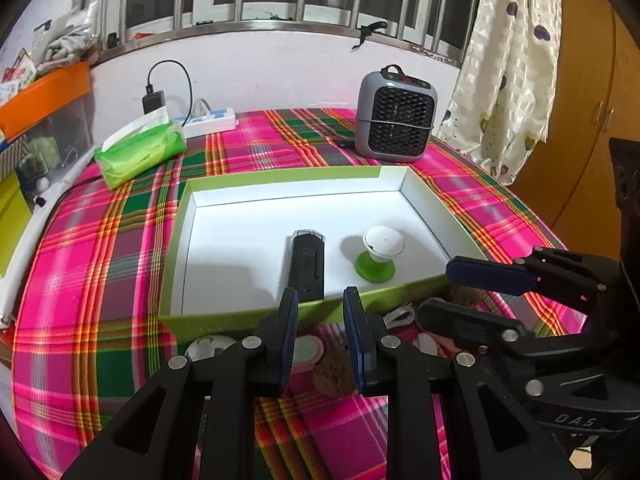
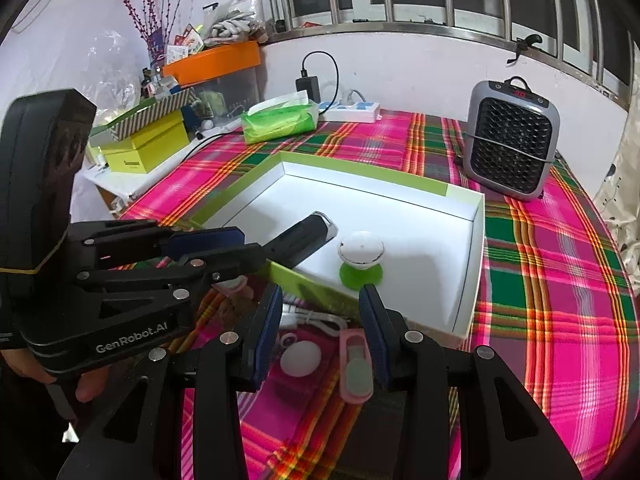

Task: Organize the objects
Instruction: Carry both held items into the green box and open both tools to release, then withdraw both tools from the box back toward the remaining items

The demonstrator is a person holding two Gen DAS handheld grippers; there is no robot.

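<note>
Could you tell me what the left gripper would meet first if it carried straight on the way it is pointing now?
Probably the near green wall of the box. The left gripper, open and empty, points down over the brown round piece toward that wall; the black device lies inside, just beyond. Depth is hard to judge, so it might reach the tablecloth first.

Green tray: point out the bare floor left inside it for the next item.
Green tray: the far half, behind the black device and the white-and-green knob, is bare, as is the left side beside the device. The cloth in front of the near wall is crowded with small items.
</note>
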